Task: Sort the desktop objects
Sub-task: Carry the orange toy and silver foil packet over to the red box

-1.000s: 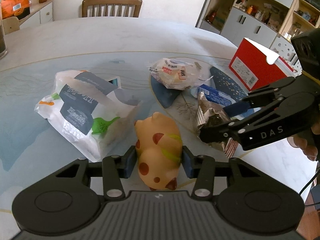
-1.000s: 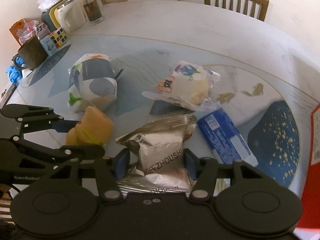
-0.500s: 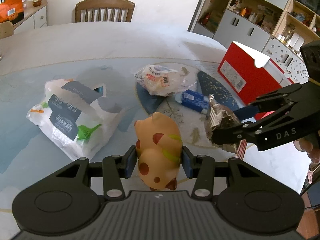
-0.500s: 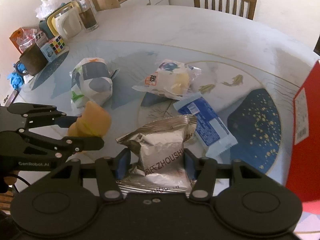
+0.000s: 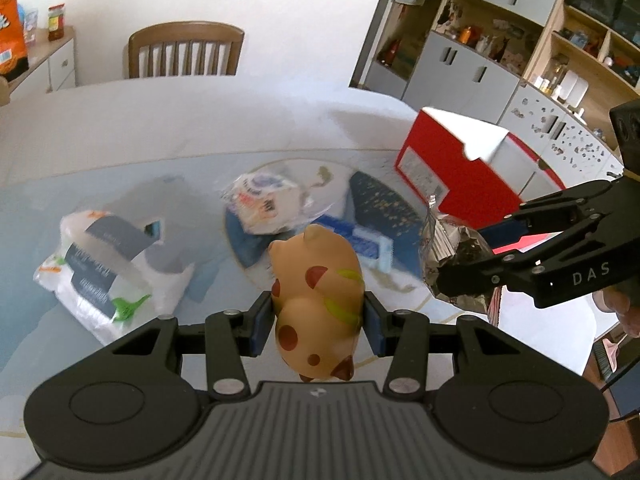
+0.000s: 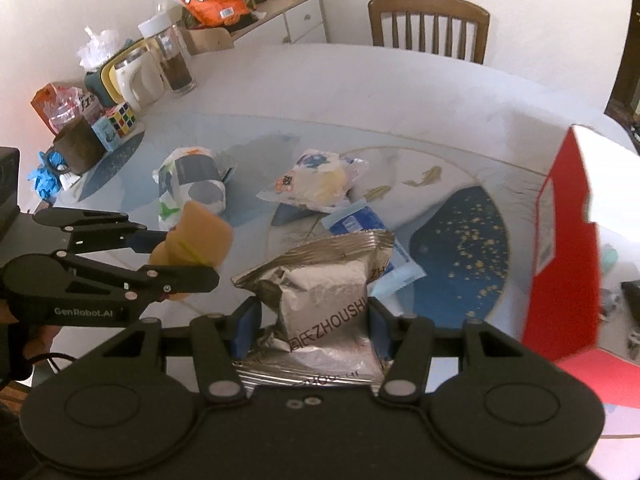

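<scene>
Item 1: left gripper point(image 5: 318, 322), jaws still pinching the tan spotted pig toy point(image 5: 318, 300), now carried higher above the table point(image 5: 200, 120) than a second ago.
Item 2: right gripper point(image 6: 312, 330), jaws still clamped on the silver snack packet point(image 6: 324, 296), likewise lifted clear of the tabletop.
Item 3: blue packet point(image 6: 360, 220), clear wrapped bun point(image 6: 316, 184) and white printed bag point(image 6: 188, 184), unmoved on the table, now farther below.
Item 4: red box point(image 6: 568, 248), right side, now nearer the right gripper.

Setting was a home dining room. Wooden chair point(image 5: 186, 54) stood behind a round table point(image 6: 360, 92). Shelving unit point(image 5: 520, 40) held household clutter (jars, ornaments).
</scene>
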